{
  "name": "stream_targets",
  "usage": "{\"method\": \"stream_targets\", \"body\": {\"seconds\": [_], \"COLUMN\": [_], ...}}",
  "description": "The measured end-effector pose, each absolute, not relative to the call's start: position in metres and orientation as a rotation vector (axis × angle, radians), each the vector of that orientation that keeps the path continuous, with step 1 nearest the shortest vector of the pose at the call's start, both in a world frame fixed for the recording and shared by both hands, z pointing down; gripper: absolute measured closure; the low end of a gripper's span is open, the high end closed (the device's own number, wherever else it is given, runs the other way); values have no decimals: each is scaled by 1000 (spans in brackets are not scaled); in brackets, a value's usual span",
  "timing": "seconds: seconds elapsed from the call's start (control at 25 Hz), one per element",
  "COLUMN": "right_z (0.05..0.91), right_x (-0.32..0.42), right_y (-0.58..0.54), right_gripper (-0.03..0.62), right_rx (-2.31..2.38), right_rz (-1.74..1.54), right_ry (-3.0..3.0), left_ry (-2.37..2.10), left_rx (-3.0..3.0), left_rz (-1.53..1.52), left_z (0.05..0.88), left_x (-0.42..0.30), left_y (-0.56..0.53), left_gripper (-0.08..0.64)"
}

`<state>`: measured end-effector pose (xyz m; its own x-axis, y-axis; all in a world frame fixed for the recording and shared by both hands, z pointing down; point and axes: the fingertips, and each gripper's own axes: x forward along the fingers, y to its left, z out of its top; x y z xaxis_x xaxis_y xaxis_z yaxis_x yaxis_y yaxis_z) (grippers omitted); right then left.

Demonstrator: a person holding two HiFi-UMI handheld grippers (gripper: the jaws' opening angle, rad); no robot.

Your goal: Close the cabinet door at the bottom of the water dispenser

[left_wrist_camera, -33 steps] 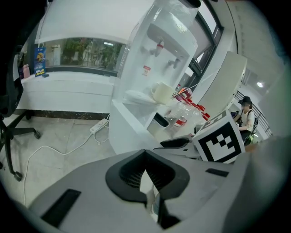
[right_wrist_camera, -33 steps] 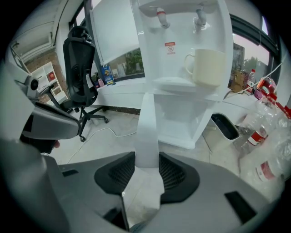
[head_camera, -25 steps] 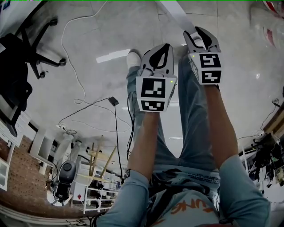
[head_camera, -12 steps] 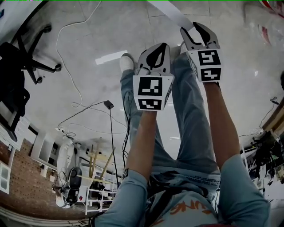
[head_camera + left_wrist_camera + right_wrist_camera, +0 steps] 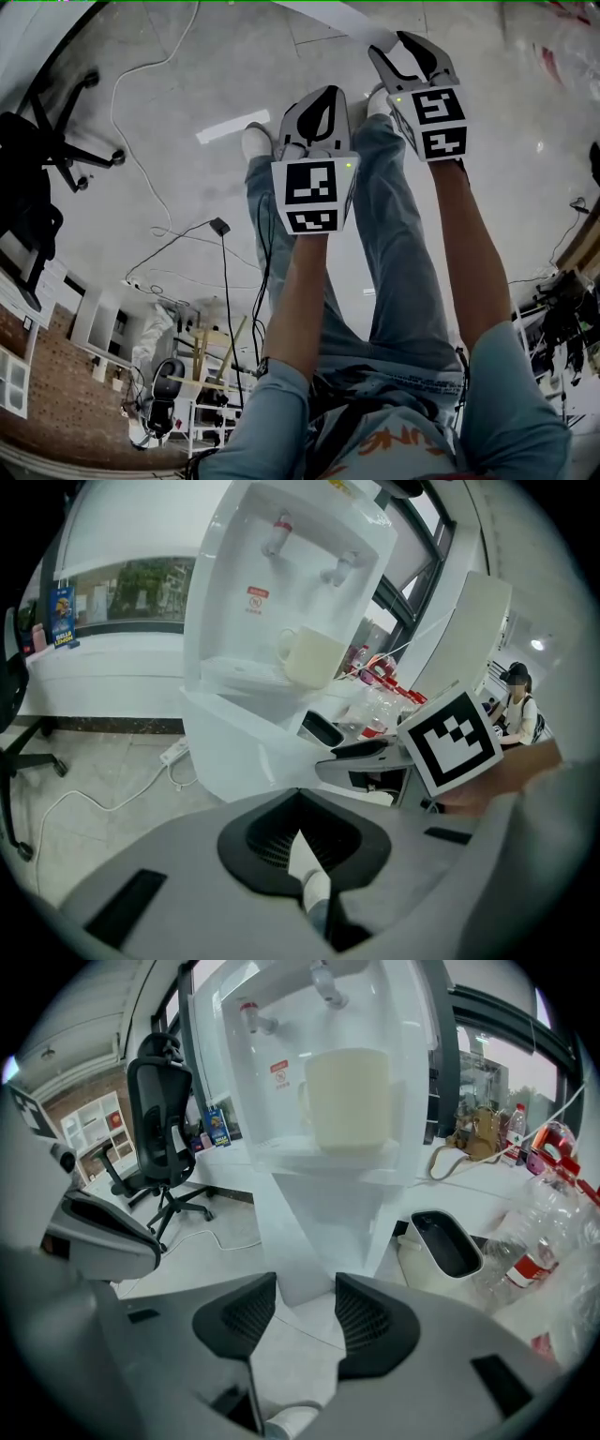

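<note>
Cabinet door point(image 5: 317, 1227): hangs open beneath the water dispenser point(image 5: 412, 1063), just ahead of both grippers.
Right gripper point(image 5: 306, 1299): jaws apart, just widened, nothing between them; probably readied to push the door.
Left gripper point(image 5: 298, 808): jaws together, empty, held alongside.

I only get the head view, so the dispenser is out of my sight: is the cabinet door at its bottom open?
Observer: Yes. The left gripper view shows the flat white cabinet door swung out from the tall white plastic water dispenser.
Operator: Anything on the dispenser?
Observer: A cream mug stands in its recess under the two taps.
Operator: And my right gripper?
Observer: The right gripper has just been opening its jaws; nothing is between them, and the door's edge lies straight beyond the gap.
</note>
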<state>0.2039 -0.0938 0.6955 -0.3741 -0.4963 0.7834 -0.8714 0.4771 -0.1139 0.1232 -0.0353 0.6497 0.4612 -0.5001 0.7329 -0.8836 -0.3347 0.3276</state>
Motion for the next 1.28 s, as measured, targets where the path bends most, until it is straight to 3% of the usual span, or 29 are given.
{"method": "stream_targets", "body": {"seconds": [1.28], "right_z": [702], "right_x": [266], "right_y": [-203], "right_gripper": [410], "right_rx": [1156], "right_rz": [494], "right_ry": [-2095], "left_ry": [-1345], "left_rx": [1868], "left_rz": [548], "left_z": [654], "left_x": [141], "left_y": [-59], "left_gripper": [552]}}
